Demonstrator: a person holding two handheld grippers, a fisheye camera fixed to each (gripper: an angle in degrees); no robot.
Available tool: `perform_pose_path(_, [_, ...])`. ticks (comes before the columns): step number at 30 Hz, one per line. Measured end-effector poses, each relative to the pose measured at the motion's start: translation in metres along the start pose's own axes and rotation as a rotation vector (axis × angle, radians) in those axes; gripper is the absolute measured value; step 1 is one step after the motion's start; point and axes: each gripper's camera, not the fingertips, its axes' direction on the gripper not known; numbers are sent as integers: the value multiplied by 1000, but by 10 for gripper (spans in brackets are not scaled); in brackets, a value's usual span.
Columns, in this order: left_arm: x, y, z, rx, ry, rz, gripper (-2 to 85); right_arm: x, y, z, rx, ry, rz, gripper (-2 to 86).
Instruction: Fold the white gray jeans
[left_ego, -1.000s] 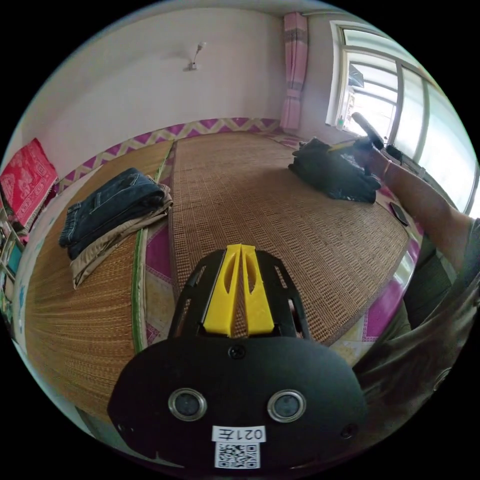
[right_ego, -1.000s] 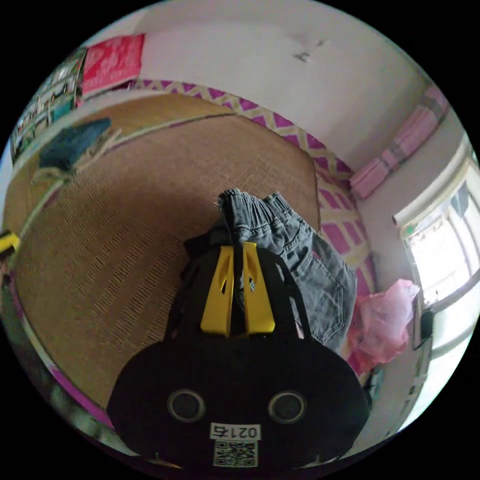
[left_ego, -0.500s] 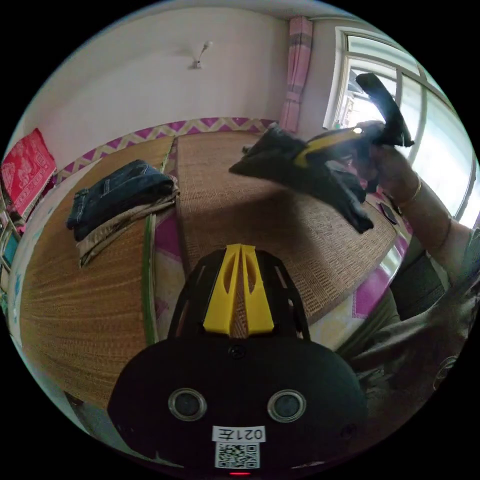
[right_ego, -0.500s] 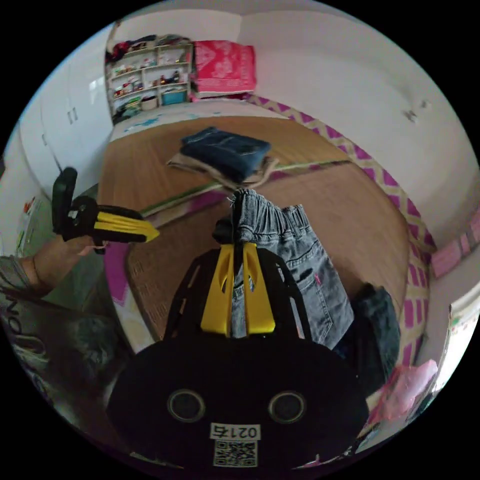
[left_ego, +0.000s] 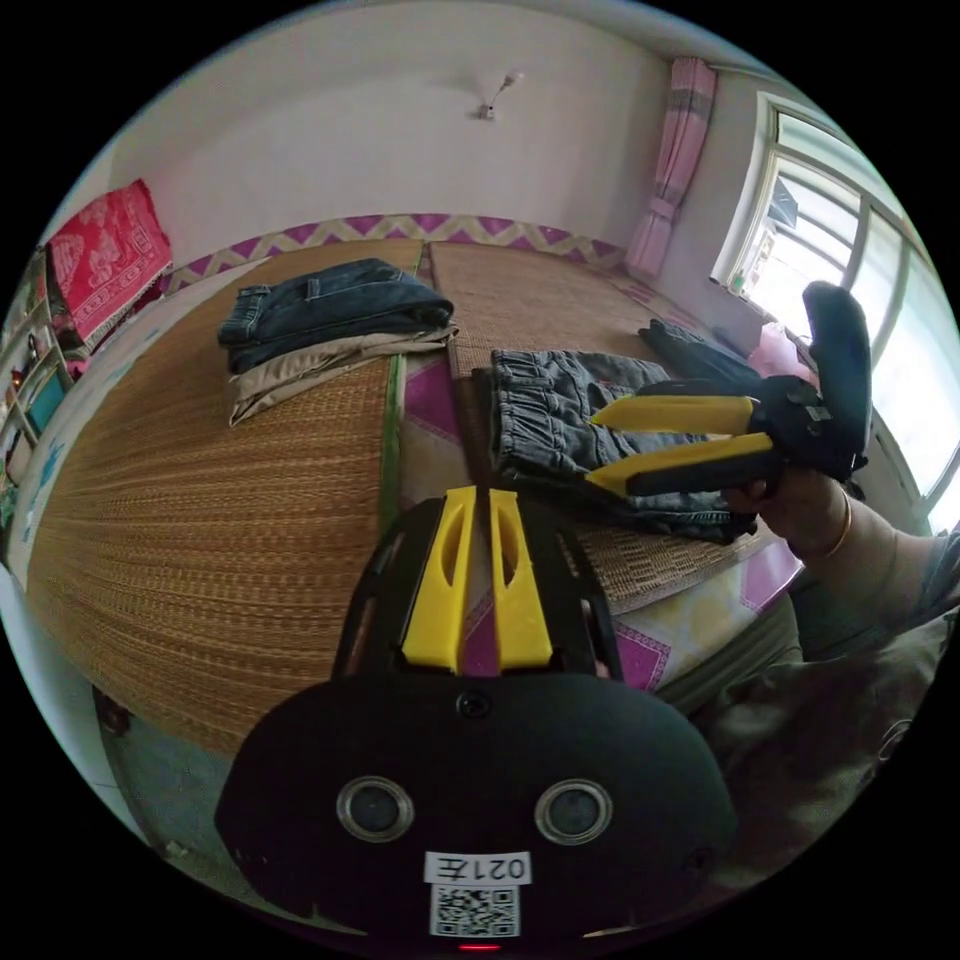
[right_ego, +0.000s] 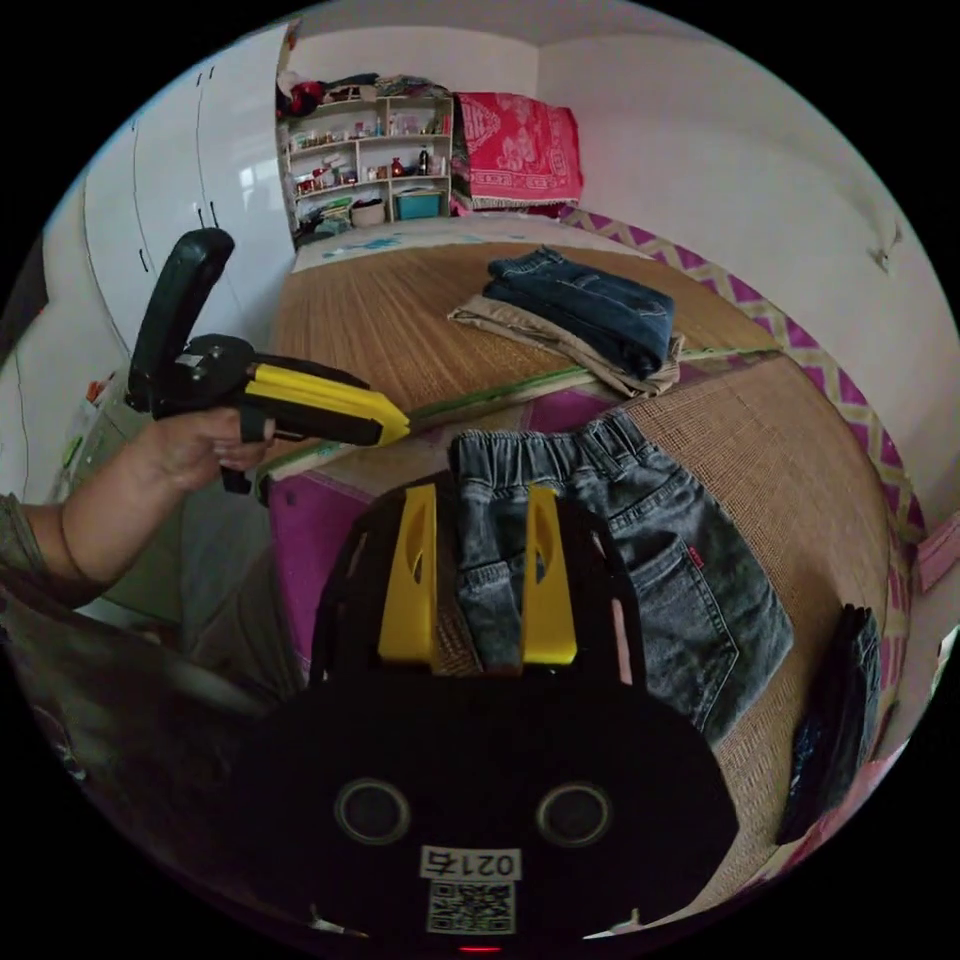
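Two tongs, none gripping. Left gripper view: left tongs (left_ego: 478, 580) nearly closed on nothing, held back over mat edge; jeans (left_ego: 570, 420) lie flat for folding, right tongs (left_ego: 600, 445) parted above them. Right gripper view: right tongs (right_ego: 478, 575) spread, jeans (right_ego: 640, 560) beneath, prob. just laid down.

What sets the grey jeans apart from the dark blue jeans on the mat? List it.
The grey jeans are washed grey; the dark blue jeans are deep indigo. The grey jeans lie spread flat on the woven mat with the waistband showing; the dark blue jeans are folded into a compact bundle. The grey jeans rest directly on the mat; the dark blue jeans sit on folded beige trousers. Both are denim.
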Motion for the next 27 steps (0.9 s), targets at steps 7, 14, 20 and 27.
perform_pose_path(7, [18,2,-1,9,-45,-14,-7,52,41,-9,101,-78,246,49])
perform_pose_path(14, [57,-11,19,21,20,75,0,196,170,-162,468,-267,599,39])
perform_pose_path(20, [115,-40,56,1,95,159,12,272,361,-281,677,-155,862,35])
perform_pose_path(27, [193,-66,102,-47,138,267,27,305,575,-267,561,-39,1283,35])
